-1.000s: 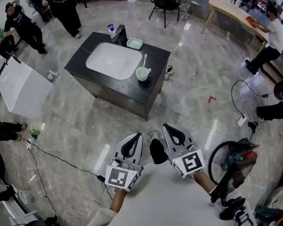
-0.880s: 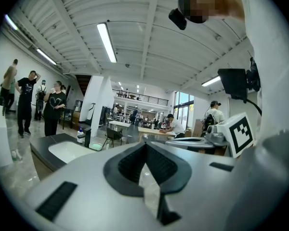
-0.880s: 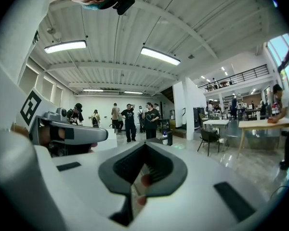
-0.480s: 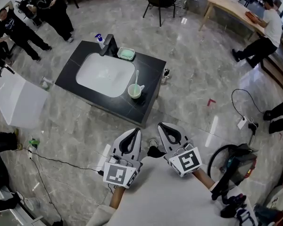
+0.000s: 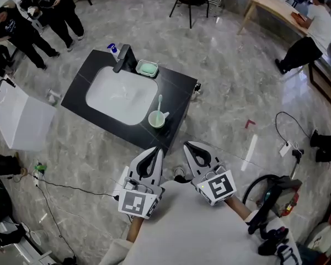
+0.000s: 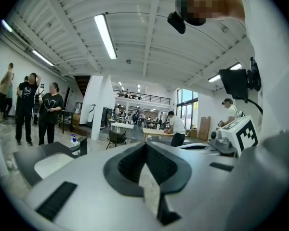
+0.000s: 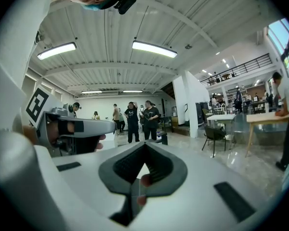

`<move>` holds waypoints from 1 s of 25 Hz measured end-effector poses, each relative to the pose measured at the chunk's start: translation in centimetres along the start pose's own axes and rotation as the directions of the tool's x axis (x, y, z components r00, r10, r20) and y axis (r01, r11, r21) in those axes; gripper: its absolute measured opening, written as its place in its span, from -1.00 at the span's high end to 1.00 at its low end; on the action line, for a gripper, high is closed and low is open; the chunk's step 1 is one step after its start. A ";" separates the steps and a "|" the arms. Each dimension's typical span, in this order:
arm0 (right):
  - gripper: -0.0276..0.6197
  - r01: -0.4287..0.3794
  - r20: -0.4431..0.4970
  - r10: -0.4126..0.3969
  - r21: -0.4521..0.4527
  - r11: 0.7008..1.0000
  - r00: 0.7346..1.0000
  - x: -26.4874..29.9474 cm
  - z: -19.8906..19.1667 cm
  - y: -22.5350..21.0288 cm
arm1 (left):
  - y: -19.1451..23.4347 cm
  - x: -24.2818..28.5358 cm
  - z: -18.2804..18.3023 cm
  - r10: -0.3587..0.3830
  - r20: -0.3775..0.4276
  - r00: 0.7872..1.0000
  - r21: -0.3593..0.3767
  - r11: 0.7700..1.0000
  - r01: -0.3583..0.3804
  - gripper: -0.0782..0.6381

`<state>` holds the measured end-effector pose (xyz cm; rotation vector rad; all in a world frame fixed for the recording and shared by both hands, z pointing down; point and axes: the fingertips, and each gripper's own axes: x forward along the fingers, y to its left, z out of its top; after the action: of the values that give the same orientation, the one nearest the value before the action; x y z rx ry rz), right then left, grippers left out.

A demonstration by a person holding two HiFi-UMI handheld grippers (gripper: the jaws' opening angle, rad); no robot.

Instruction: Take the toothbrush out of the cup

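Nothing done: toothbrush (image 5: pixel 159 104) in cup (image 5: pixel 156 120), well ahead of your left tool (image 5: pixel 158 150) and right tool (image 5: pixel 188 146). Both closed, empty. Approach, grasp, lift remain.

A pale green round cup (image 5: pixel 156 119) stands upright on the black countertop (image 5: pixel 179 87), just beside the white basin (image 5: pixel 121 95). A slim pale green toothbrush (image 5: pixel 159 101) stands nearly upright inside it.

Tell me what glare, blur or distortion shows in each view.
Head view: sharp and evenly lit, streaks of glare on the glossy floor, the cup small but clear. Left gripper view: strong fisheye bending, black corners, ceiling light blown out. Right gripper view: same bending, ceiling lights bright white.
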<state>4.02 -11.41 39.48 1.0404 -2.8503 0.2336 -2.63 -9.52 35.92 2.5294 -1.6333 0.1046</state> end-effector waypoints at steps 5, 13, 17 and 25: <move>0.90 -0.018 -0.011 0.018 0.005 1.000 1.000 1.5 0.0 -0.8 | 1.5 0.8 -0.3 0.040 -0.021 0.999 0.001 0.999 -0.040 0.77; 0.90 -0.011 -0.072 0.012 0.023 1.000 0.997 2.4 -1.6 -1.0 | 3.2 0.1 -2.1 0.068 -0.074 0.995 -0.041 0.997 -0.071 0.77; 0.90 0.006 -0.099 -0.003 0.031 0.999 0.995 3.0 -2.1 -0.8 | 3.5 0.0 -3.2 0.057 -0.099 0.993 -0.091 0.994 -0.066 0.77; 0.90 0.015 -0.126 -0.010 0.045 0.999 0.992 4.5 -2.5 0.9 | 5.1 -1.5 -4.1 0.052 -0.115 0.992 -0.111 0.992 -0.065 0.77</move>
<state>0.09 -13.08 42.52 1.0133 -2.7377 0.3516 -7.86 -9.68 40.16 2.3474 -1.6224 0.1515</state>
